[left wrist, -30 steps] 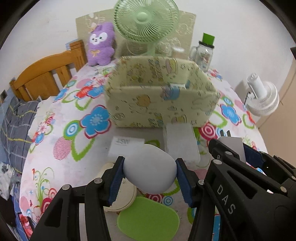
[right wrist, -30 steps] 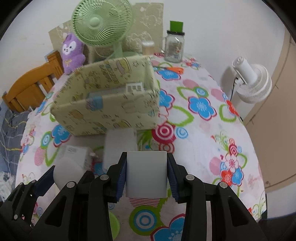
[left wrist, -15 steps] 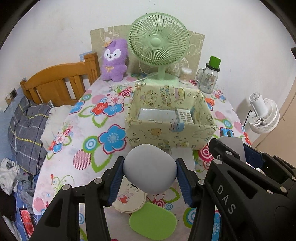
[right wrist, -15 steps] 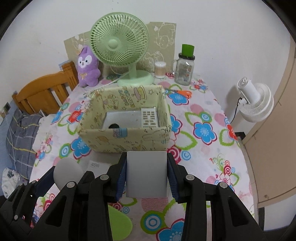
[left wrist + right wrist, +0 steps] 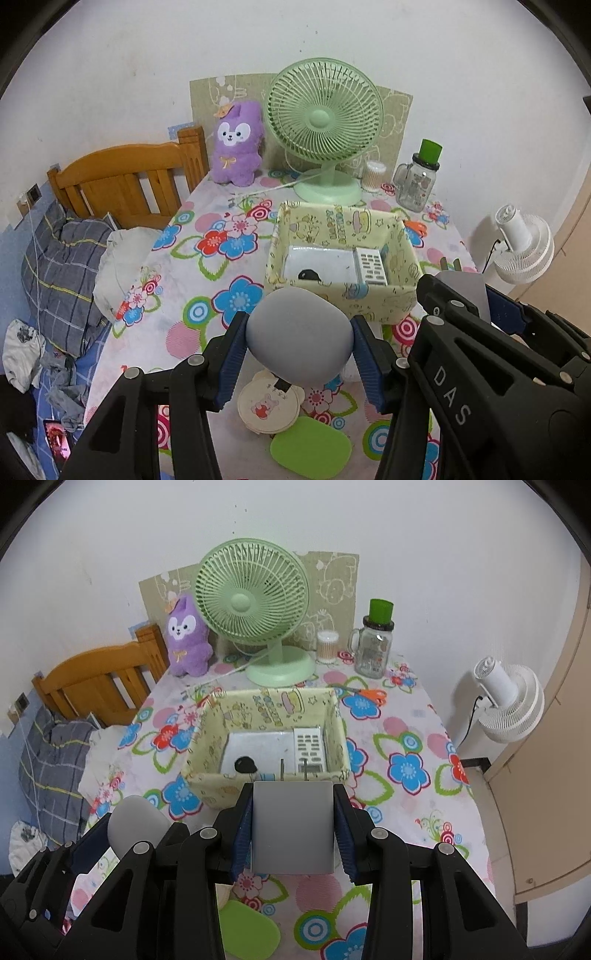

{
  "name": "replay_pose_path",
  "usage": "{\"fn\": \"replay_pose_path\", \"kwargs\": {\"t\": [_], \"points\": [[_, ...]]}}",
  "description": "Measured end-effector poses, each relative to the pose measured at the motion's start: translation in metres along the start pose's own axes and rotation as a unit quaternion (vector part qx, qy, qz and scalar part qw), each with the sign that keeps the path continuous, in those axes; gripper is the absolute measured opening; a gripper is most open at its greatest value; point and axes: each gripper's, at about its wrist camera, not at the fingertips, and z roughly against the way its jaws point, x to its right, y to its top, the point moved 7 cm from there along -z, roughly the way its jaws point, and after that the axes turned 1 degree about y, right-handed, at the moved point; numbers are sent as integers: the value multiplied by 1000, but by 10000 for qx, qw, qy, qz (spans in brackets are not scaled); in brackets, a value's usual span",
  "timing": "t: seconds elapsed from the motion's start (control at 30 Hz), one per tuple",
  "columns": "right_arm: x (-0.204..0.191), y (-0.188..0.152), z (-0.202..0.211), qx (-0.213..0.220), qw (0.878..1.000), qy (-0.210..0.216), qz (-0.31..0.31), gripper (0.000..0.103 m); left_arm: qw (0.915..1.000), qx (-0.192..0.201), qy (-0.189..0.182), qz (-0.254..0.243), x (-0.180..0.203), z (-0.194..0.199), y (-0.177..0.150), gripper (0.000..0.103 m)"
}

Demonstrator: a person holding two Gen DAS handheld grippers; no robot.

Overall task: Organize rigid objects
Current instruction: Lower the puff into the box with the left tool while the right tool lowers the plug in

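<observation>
Left wrist view: grey rounded object [image 5: 298,334] clamped between left gripper [image 5: 298,354] pads, above the table.

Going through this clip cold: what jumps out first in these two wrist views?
Each gripper is clamped on something: the left gripper on a rounded grey object, the right gripper on a white plug block with prongs. Ahead on the flowered tablecloth sits the open patterned box, with a green desk fan behind it.
</observation>
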Motion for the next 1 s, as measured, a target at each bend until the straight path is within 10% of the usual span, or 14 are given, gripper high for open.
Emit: {"fn": "replay_pose_path", "kwargs": {"t": [1.0], "points": [[3, 58, -43, -52, 9999, 151, -18, 43, 9999, -55, -36, 128, 9, -41, 53, 57]]}}
